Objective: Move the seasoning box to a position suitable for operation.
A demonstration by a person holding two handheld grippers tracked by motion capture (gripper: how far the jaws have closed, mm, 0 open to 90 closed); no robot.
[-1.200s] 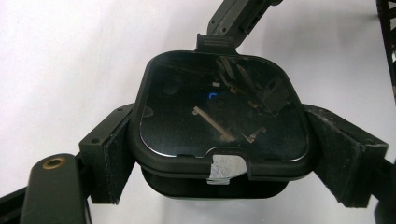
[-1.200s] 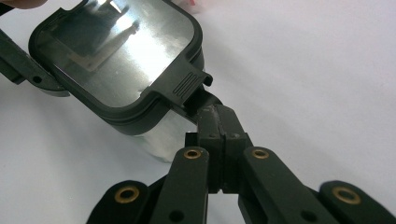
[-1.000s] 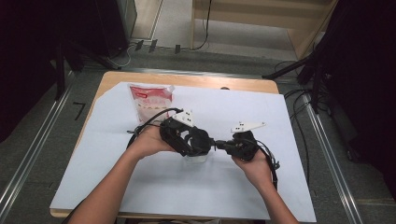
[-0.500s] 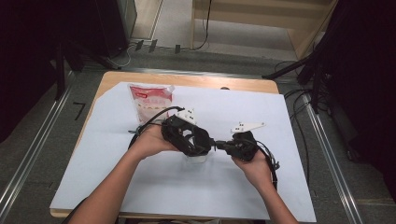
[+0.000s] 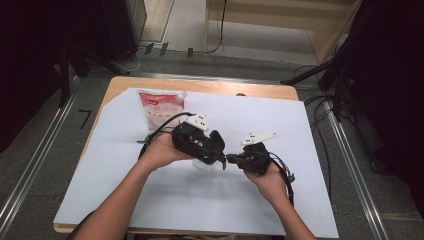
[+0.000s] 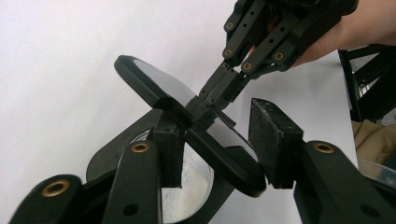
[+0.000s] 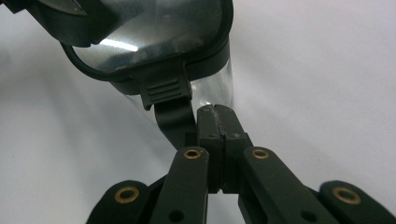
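High view, working left to right. Upper left of the white sheet (image 5: pixel 320 150) that covers the table (image 5: pixel 125 82): a red-and-white pouch (image 5: pixel 161 106), lying flat, apart from both my hands. Centre of the frame: my left hand (image 5: pixel 162 150) with the left gripper (image 5: pixel 219 159) set over a small clear container (image 5: pixel 204 164) that stands on the sheet. In the left gripper view the container sits at lower centre, whitish granules inside, and its black-rimmed clear lid (image 6: pixel 187 116) is tipped up on a slant between my two jaws. These jaws have just been closing; they stand part-way shut. The left pad (image 6: pixel 172 151) is hard against the lid and container rim, the right pad (image 6: pixel 273 140) is just beside the lid's lower edge, and I cannot tell whether it presses on it. Right of centre in the high view: my right gripper (image 5: pixel 231 159), held in my right hand (image 5: pixel 270 172), nose to nose with the left one. In the right gripper view its jaws are fully together at centre frame, just beside the lid's black latch tab (image 7: pixel 170 105), the container's clear wall behind. Whether the tab is pinched between them I cannot tell.
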